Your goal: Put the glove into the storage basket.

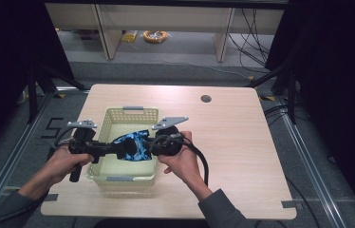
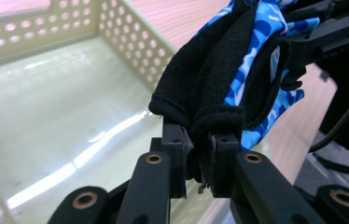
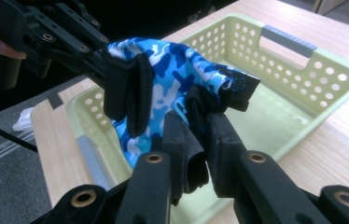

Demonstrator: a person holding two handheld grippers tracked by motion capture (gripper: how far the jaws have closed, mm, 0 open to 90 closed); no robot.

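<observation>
A blue camouflage glove (image 1: 135, 145) with black trim hangs stretched over a pale yellow perforated basket (image 1: 118, 116). My left gripper (image 1: 116, 148) comes in from the left and is shut on the glove's black edge (image 2: 200, 112). From the right, my right gripper (image 1: 148, 146) is shut on the opposite black edge (image 3: 200, 109). In the right gripper view the glove (image 3: 168, 79) spans between both sets of jaws above the basket (image 3: 303, 79). The basket floor (image 2: 60, 116) lies bare below the glove in the left gripper view.
The basket sits left of centre on a light wooden table (image 1: 232, 142) with a round cable hole (image 1: 206, 99) at the back. Dark curtains flank the table. Shelving legs and a yellow cable coil (image 1: 155, 35) stand on the floor beyond.
</observation>
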